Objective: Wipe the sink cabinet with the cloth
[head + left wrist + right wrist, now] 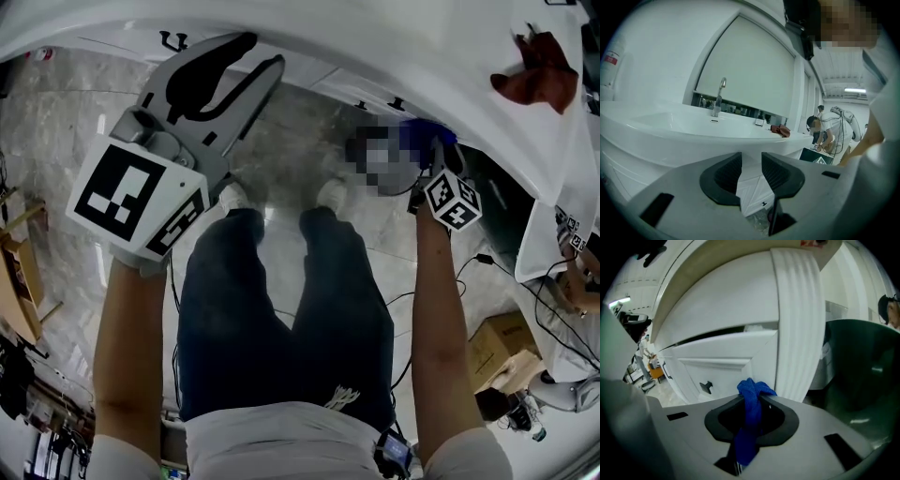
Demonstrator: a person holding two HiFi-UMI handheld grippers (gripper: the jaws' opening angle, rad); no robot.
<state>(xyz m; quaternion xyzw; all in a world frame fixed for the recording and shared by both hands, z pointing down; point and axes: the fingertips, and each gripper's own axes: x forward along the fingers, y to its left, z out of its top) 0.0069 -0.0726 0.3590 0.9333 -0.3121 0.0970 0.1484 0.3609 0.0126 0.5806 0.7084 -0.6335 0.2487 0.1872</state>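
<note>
The white sink cabinet (394, 47) runs across the top of the head view. Its panelled door with a black handle (707, 386) fills the right gripper view. My right gripper (752, 401) is shut on a blue cloth (751, 394) that bunches above the jaws and hangs down between them, a short way in front of the door. In the head view the blue cloth (422, 136) is close to the cabinet front below the counter edge. My left gripper (265, 52) is raised toward the cabinet at the left, open and empty (751, 161). Ahead of it are the basin and faucet (718, 96).
A reddish-brown rag (539, 66) lies on the countertop at the right end (780, 130). A person (825, 133) bends over in the background. A cardboard box (502, 342) and cables lie on the floor to my right. A dark green surface (862, 366) stands right of the cabinet.
</note>
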